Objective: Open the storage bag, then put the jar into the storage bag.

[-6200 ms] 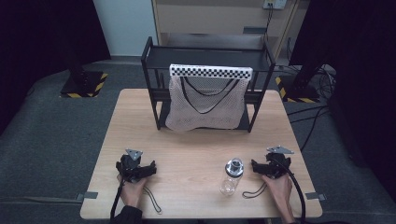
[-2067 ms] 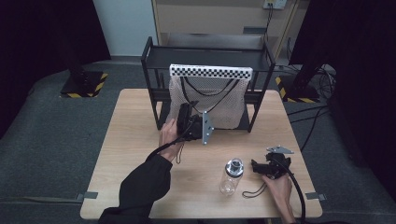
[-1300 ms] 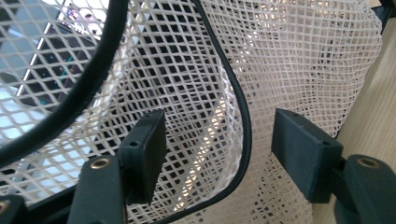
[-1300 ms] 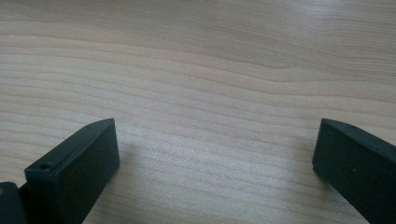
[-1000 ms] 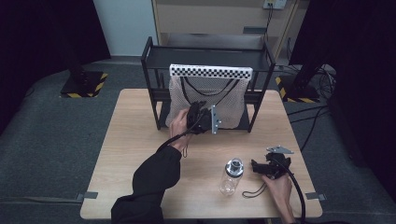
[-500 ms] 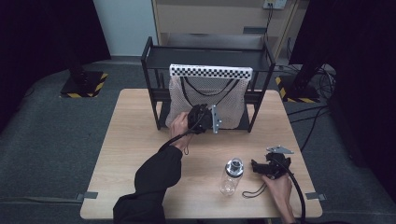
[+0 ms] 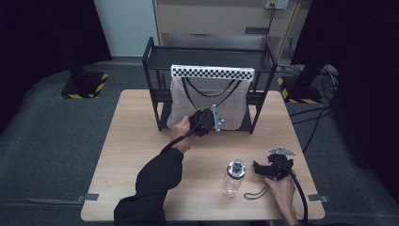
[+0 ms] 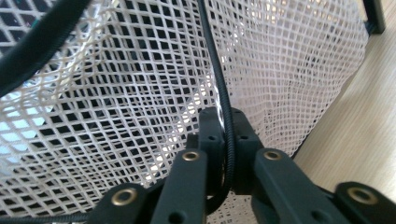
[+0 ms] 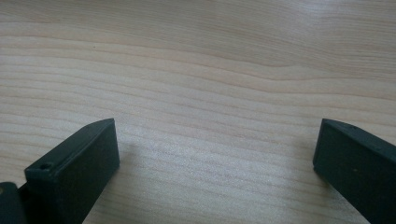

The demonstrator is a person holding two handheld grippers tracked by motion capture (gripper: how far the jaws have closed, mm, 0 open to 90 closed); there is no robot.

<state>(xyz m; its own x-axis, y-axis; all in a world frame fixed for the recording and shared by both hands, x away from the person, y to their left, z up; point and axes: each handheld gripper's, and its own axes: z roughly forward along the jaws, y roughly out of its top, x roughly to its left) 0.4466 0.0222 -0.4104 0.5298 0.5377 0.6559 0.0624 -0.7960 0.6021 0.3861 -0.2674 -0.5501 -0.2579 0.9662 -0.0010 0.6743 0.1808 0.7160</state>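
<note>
Wooden bench carried a black rack with a white mesh bag hanging off its front edge, bag's black cord running down the mesh. Left gripper was up against the bag, its jaws having just been closing and now clamped on that cord, mesh right behind it. Right gripper sat low over bare wood near the bench's right front corner, jaws wide apart with nothing between them, just beside a clear bottle standing upright.
</note>
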